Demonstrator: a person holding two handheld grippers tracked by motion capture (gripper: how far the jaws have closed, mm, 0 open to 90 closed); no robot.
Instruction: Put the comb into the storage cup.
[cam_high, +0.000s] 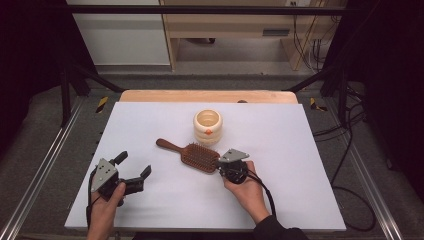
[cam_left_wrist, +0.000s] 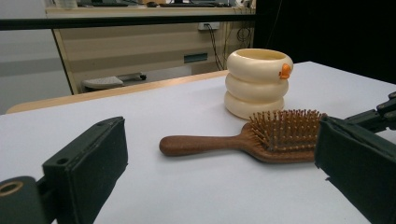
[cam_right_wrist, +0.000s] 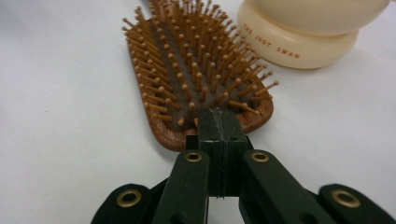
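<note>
The only writing I can read is on the cream holder (cam_right_wrist: 308, 32): small brown capitals on its bottom ring, "THE JUDY SWAN", seen just beyond my right tool's tip in the right gripper view. An orange knob sits on its upper ring.

The white tabletop (cam_high: 150, 125) carries everything and lies under both my tools. The cream holder (cam_high: 207, 127), three stacked rings with an open top, stands upright straight ahead of my right tool, just past the hairbrush's head; from the pictures I cannot tell whether the two touch. The wooden hairbrush (cam_high: 192, 153) lies flat, bristles up, between that holder and my right tool, its handle pointing away to the left, towards the far side of my left tool.

My right tool (cam_high: 223, 162) is clenched, the jaws pressed together, their tip at the near end of the brush head (cam_right_wrist: 196, 79), over the rim among the last bristles. I cannot tell whether the jaws have hold of it. My right hand (cam_high: 245, 187) grips the tool from behind, pointing it forward and left.

My left tool (cam_high: 134, 167) is released, jaws spread wide, grasping nothing, well apart from the brush. My left hand (cam_high: 107, 202) holds it low, aimed at the brush (cam_left_wrist: 261, 140) and the holder (cam_left_wrist: 257, 81).
</note>
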